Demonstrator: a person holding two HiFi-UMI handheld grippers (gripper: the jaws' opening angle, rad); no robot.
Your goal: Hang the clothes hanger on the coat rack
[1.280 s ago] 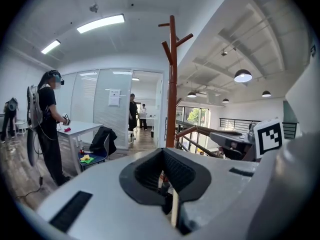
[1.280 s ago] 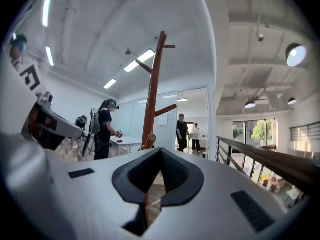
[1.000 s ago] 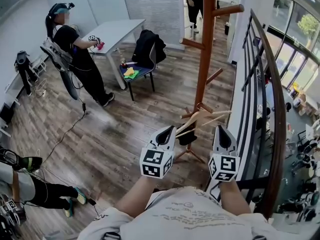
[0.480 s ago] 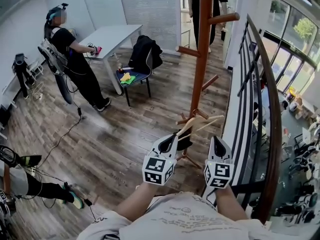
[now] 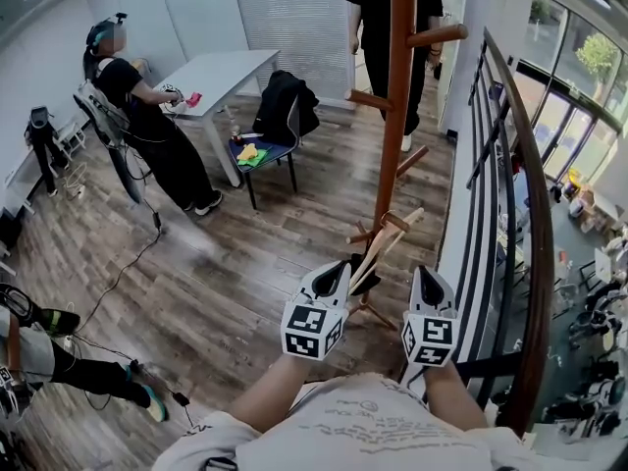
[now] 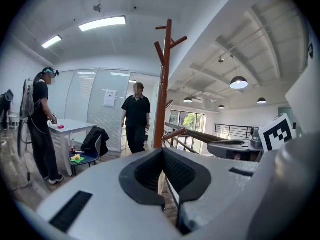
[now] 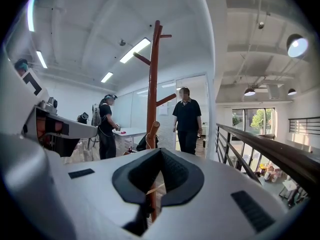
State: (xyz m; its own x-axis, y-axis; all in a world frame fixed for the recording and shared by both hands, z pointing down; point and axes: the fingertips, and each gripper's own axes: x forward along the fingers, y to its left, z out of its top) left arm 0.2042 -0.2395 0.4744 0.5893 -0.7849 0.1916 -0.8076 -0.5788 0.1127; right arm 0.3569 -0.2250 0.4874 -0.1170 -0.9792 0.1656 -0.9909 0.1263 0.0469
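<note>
The tall brown wooden coat rack (image 5: pixel 397 96) stands just ahead of me, beside the railing, with pegs sticking out at several heights. My left gripper (image 5: pixel 340 269) is shut on the lower end of a light wooden clothes hanger (image 5: pixel 390 238), which slants up to the right, close to the rack's foot. In the left gripper view a pale strip of the hanger (image 6: pixel 161 183) sits between the closed jaws, with the coat rack (image 6: pixel 163 84) behind. My right gripper (image 5: pixel 424 275) is shut with nothing in it, a little right of the hanger. Its own view shows the hanger's tip (image 7: pixel 153 127) against the coat rack (image 7: pixel 152 69).
A curved metal railing (image 5: pixel 535 224) runs along the right, close to the rack. A person in black (image 5: pixel 378 13) stands behind the rack. Another person (image 5: pixel 137 116) works at a white table (image 5: pixel 226 67). A chair with a dark jacket (image 5: pixel 283 106) stands nearby. Cables lie across the floor at left.
The hanger has swung from nearly level to a steeper slant, its far end higher. The person in black has walked into view behind the rack. Both grippers have hardly shifted.
</note>
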